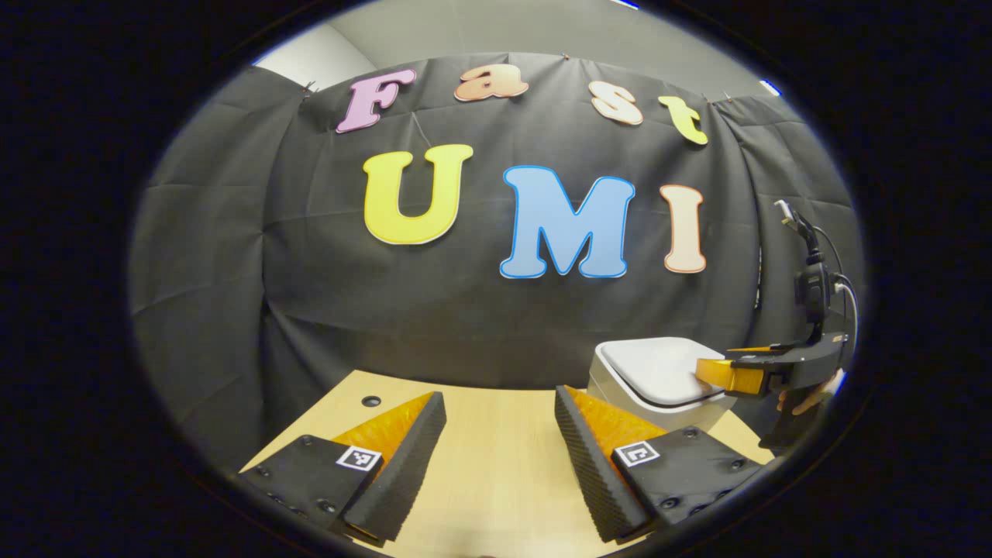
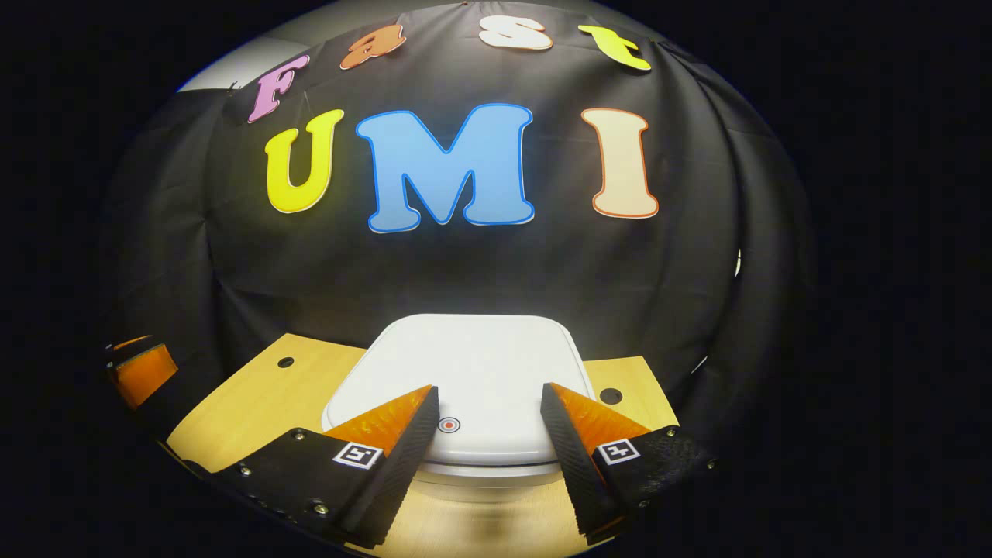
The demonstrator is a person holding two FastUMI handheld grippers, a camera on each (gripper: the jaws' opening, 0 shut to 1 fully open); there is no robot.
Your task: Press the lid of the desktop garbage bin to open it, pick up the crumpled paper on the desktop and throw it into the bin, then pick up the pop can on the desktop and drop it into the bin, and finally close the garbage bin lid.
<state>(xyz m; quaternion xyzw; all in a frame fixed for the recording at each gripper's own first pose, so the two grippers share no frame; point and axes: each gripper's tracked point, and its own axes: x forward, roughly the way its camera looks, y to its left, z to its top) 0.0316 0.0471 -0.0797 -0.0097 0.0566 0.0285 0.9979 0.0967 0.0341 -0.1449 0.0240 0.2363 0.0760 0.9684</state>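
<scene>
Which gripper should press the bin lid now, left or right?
Right. The right gripper is open and hovers right over the closed lid, fingers flanking its red dot. The left gripper is open over bare table, the bin off to its side.

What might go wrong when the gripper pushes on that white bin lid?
1. The right hand-held gripper hangs open over the bin lid, its fingers straddling the small round mark. A push may miss the mark, so the lid might not pop open.
2. The garbage bin looks light on the smooth table. A slanted push may slide or tip it.
</scene>
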